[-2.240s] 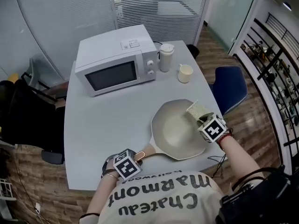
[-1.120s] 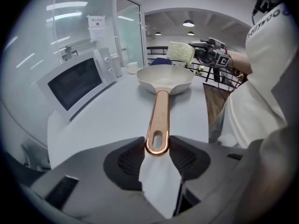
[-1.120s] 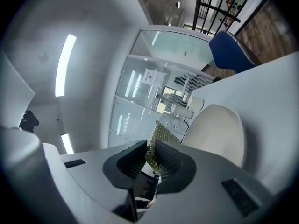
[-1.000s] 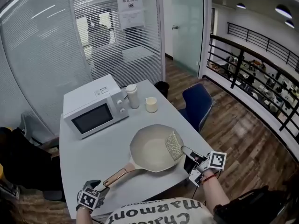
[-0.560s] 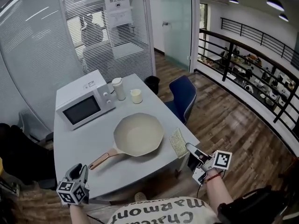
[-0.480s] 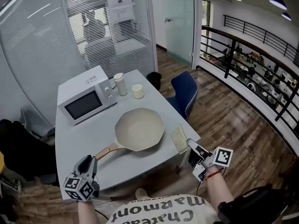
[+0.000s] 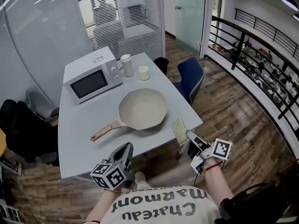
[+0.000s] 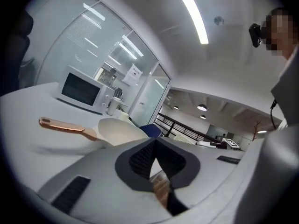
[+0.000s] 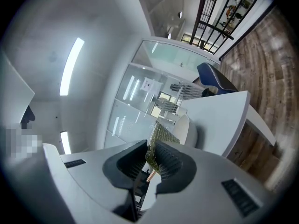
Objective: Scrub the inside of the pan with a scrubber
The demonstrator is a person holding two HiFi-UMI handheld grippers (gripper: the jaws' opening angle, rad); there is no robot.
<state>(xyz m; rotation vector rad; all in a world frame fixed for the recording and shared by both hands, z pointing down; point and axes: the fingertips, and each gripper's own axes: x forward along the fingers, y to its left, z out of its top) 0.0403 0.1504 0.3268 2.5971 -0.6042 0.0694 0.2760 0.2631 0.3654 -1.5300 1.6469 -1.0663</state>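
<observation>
Near the middle of the desk (image 7: 79,129), a little toward its right edge, the pan (image 7: 142,108) sits upright, with its copper handle pointing to the near left corner. Just off the near right corner the right gripper (image 7: 191,138) holds the scrubber (image 7: 179,129) pinched between its jaws, apart from the pan. Before the near edge the left gripper (image 7: 126,149) has just been closing its jaws, which now meet with nothing between them.

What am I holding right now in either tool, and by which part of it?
The right tool pinches the yellow-green mesh scrubber by one edge, the rest sticking out past the jaws. The left tool is shut on nothing.
</observation>
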